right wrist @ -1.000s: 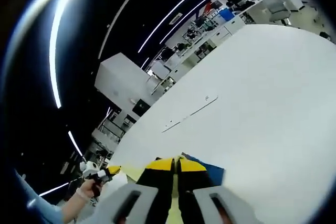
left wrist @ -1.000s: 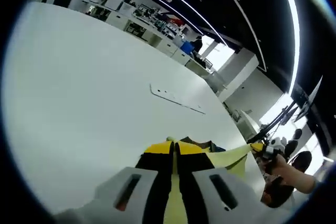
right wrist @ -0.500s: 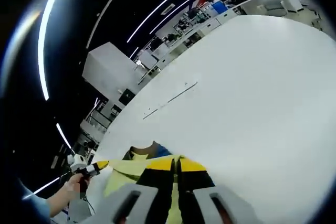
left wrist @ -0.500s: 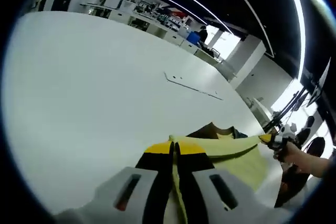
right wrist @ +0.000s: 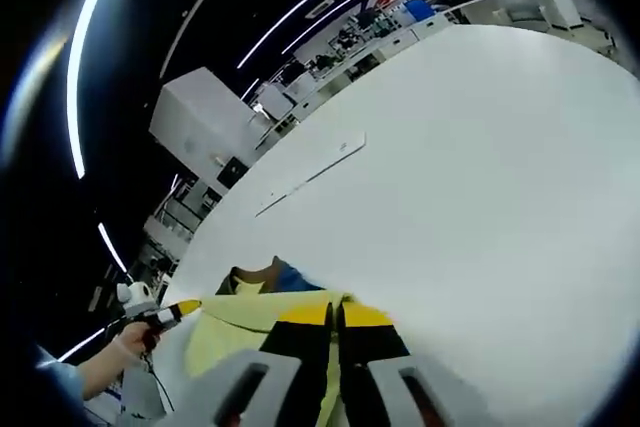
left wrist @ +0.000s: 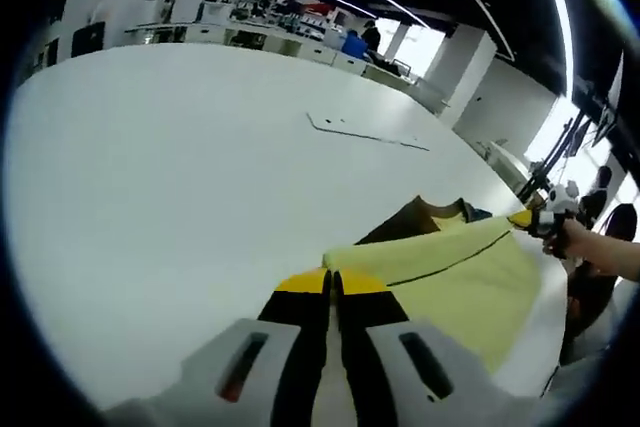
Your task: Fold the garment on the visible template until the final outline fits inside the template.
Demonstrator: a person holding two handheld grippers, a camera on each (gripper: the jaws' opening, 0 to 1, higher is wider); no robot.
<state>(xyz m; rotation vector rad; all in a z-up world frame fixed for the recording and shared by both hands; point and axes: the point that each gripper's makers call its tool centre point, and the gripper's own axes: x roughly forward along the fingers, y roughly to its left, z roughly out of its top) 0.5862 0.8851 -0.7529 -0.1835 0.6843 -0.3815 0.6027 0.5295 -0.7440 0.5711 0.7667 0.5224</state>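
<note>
My 2 grippers, left [left wrist: 333,287] and right [right wrist: 335,315], each pinch an edge of the pale yellow cloth garment [left wrist: 470,277] (dark collar on the far side). It is stretched between them over the white table [left wrist: 180,177].

Left tool [left wrist: 333,282] grips the yellow garment [left wrist: 455,277] spread over the white table [left wrist: 180,167].

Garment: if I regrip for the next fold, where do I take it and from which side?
Probably along the garment's straight yellow edge, which is stretched between the left gripper and right gripper. Take it at the two end corners, coming from the near side: the dark collar end lies far, flat on the table.
</note>
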